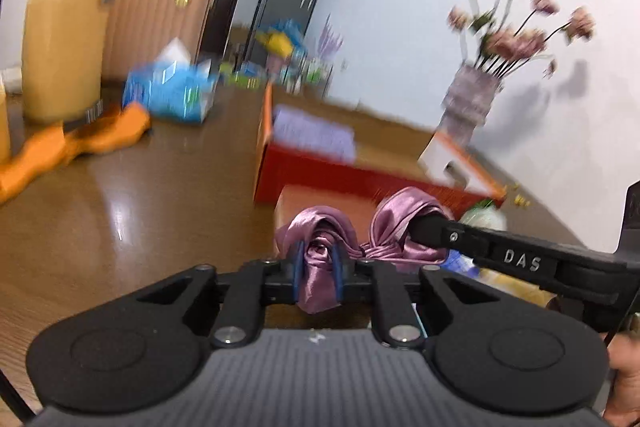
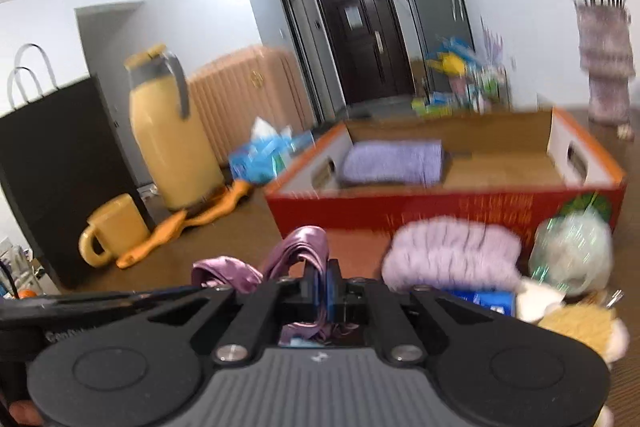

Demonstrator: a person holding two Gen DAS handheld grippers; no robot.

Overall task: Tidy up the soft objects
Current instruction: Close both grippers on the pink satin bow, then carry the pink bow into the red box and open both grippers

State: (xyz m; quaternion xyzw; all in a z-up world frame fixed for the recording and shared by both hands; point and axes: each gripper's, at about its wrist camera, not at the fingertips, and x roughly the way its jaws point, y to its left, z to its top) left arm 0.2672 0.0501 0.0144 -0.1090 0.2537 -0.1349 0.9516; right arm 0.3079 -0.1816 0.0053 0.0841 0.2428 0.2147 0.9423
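Both grippers hold one shiny mauve satin cloth [image 1: 320,227] above the brown table. My left gripper [image 1: 317,267] is shut on one bunched end. My right gripper [image 2: 323,281] is shut on the other end [image 2: 298,251], and its finger reaches in from the right in the left wrist view [image 1: 432,227]. Just beyond stands an open red cardboard box [image 2: 440,215] with a folded lilac towel [image 2: 394,163] inside. A fluffy lilac cloth [image 2: 452,255] lies in front of the box.
A yellow thermos jug [image 2: 172,139], a yellow mug [image 2: 112,231], an orange cloth [image 1: 72,143] and a blue tissue pack [image 1: 172,93] lie at the left. A flower vase [image 1: 468,99] stands behind the box. A plastic bag [image 2: 572,251] and plush items [image 2: 576,323] lie at right.
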